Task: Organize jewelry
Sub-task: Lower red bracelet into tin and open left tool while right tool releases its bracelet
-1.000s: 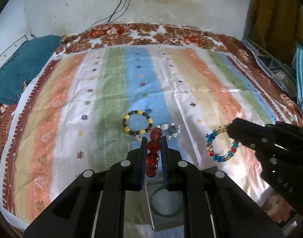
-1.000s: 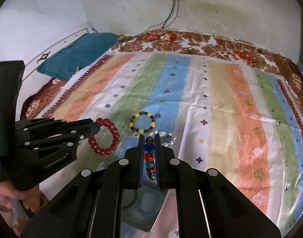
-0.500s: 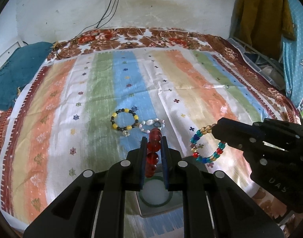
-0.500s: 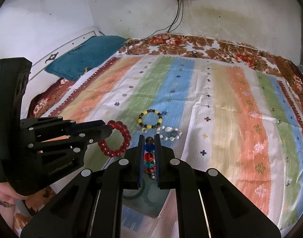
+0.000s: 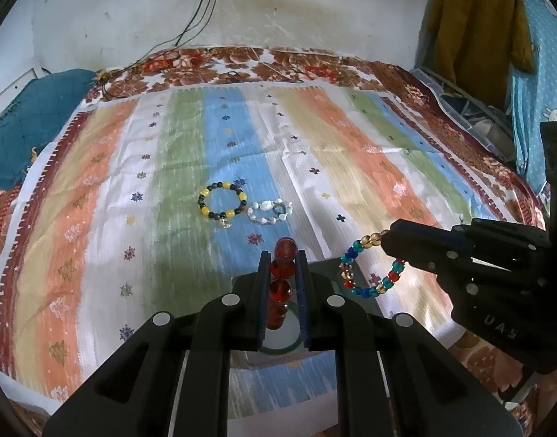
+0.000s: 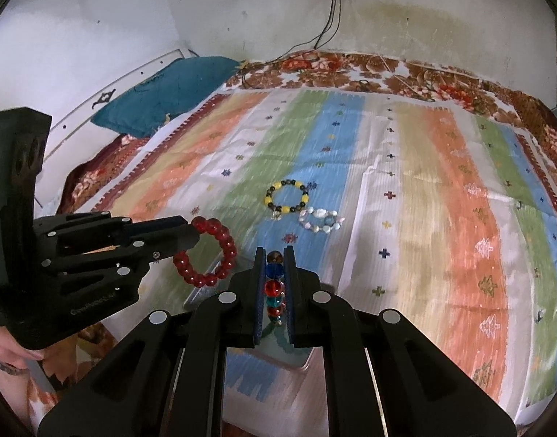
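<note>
Holding a red bracelet (image 5: 280, 284) in our left gripper (image 5: 283, 266) and a multicoloured bracelet (image 6: 274, 291) in our right gripper (image 6: 275, 262), both clamped and tilted downward, we hang over the clear tray (image 5: 326, 273) directly beneath; two more bracelets (image 5: 224, 204) lie farther up the bed (image 5: 351, 153).

A bed (image 5: 96, 240) fills both views, covered by a striped mat (image 5: 351, 153) over a floral sheet (image 5: 315, 65). Mid-frame on the blue stripe lie a yellow-and-black bracelet (image 5: 223, 204) and, just right of it, a pale bracelet (image 5: 270, 212). A teal pillow (image 5: 27, 123) lies upper left. A clear tray (image 6: 296, 357) sits at the lower centre.
</note>
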A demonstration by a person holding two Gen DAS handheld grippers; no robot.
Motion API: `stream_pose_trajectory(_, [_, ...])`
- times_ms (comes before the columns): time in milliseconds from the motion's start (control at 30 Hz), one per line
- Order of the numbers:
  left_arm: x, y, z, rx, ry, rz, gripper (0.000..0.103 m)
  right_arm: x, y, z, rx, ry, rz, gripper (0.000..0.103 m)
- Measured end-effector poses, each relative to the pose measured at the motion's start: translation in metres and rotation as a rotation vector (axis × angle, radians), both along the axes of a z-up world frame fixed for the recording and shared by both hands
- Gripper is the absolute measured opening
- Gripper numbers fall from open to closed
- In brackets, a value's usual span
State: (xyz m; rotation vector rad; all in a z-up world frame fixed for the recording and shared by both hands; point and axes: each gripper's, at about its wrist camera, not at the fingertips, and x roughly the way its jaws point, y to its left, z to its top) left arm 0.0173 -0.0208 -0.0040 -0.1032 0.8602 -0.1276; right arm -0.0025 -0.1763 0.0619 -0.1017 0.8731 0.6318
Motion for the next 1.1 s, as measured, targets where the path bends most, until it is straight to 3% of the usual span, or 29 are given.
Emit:
stream_pose_trajectory(400, [-0.001, 0.008, -0.012, -0.003, 0.057, 0.055, 0.013, 0.001, -0.009, -0.011, 0.024, 0.066, -0.010, 0.012])
stream_pose_trajectory(467, [0.000, 0.013, -0.013, -0.020, 0.061, 0.071, 0.016, 0.003, -0.012, -0.013, 0.028, 0.071, -0.021, 0.027])
stream_pose_trajectory(600, [0.002, 0.025, -0.015, -0.036, 0.072, 0.113, 0.024, 0.007, -0.012, -0.015, 0.035, 0.087, -0.028, 0.032])
stream_pose_trajectory(700, [0.004, 0.030, -0.018, -0.042, 0.081, 0.134, 0.034, 0.011, -0.012, -0.018, 0.027, 0.095, -0.043, 0.047])
stream_pose_trajectory(833, [0.011, 0.034, -0.021, -0.018, 0.095, 0.156, 0.034, 0.019, -0.012, -0.023, 0.006, 0.104, -0.065, 0.050])
stream_pose_trajectory(967, [0.020, 0.036, -0.021, 0.000, 0.097, 0.166, 0.047, 0.028, -0.011, -0.025, 0.001, 0.107, -0.077, 0.057])
stream_pose_trajectory(1100, [0.029, 0.035, -0.020, 0.016, 0.094, 0.173, 0.050, 0.037, -0.007, -0.028, 0.003, 0.125, -0.075, 0.064])
